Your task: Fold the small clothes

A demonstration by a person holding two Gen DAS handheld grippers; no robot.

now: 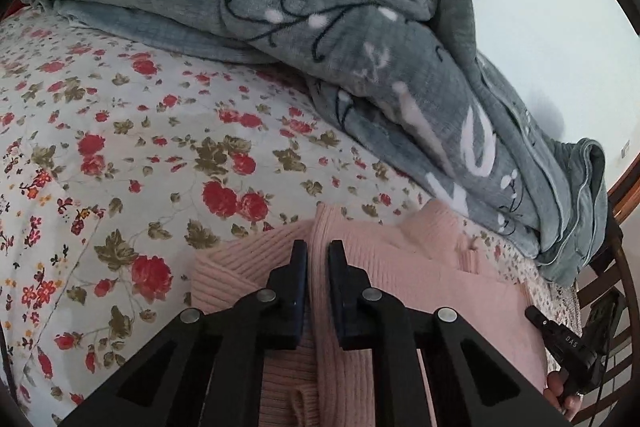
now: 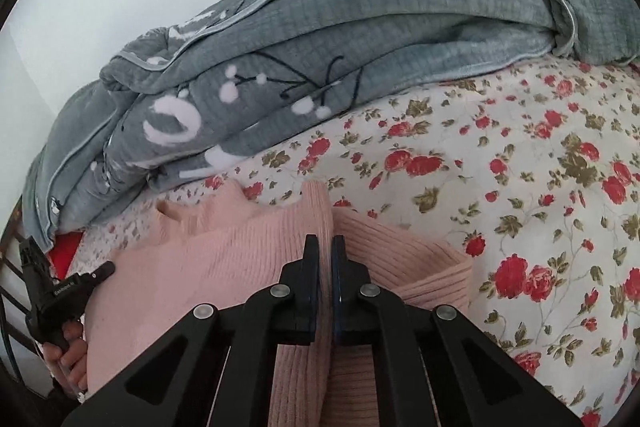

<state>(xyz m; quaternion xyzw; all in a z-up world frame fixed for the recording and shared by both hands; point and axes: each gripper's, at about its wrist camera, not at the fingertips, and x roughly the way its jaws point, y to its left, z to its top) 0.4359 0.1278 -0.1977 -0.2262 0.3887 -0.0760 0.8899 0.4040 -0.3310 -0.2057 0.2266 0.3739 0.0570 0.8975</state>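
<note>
One pink sweater (image 1: 400,267), one grey blanket (image 1: 320,27), one floral sheet (image 1: 120,147), two claws (image 1: 318,251).

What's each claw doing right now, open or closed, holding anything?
Left claw: closed, pinching a ridge of the pink knit sweater.
Right claw: closed on a fold of the same sweater.

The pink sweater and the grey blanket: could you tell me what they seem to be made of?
Pink sweater: soft rib-knit yarn, probably wool or acrylic; fine parallel ribs, matte fuzzy surface.
Grey blanket: plush fleece, likely synthetic; waffle-grid texture, piped edges, thick soft folds.
</note>
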